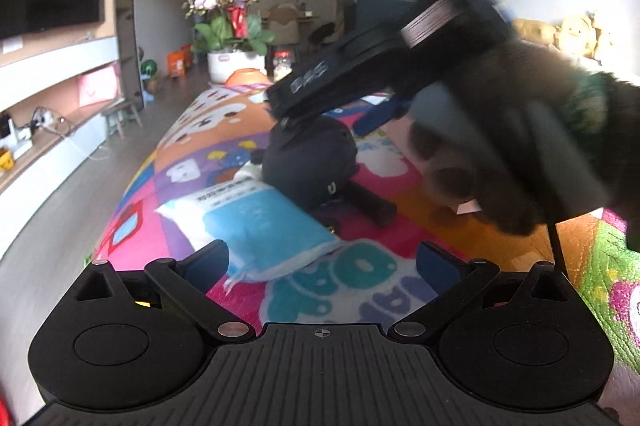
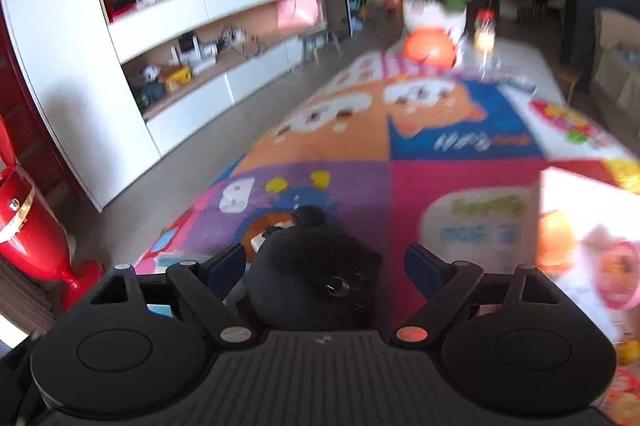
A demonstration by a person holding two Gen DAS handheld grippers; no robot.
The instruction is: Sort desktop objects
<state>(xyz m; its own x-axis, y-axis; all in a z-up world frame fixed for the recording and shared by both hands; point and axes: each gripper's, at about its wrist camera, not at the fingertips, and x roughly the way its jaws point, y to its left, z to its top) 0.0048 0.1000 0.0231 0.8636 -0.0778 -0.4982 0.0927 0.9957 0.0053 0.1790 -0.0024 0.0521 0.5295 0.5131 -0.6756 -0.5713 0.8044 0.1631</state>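
Between the wide-open right gripper (image 2: 325, 262) fingers: dark pouch (image 2: 316, 278), ungripped; centre both pads on it before closing.

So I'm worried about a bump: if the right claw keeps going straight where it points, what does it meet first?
Most likely the black pouch: it lies directly ahead, between the open right claw fingers. The picture is blurred, so depth is uncertain.
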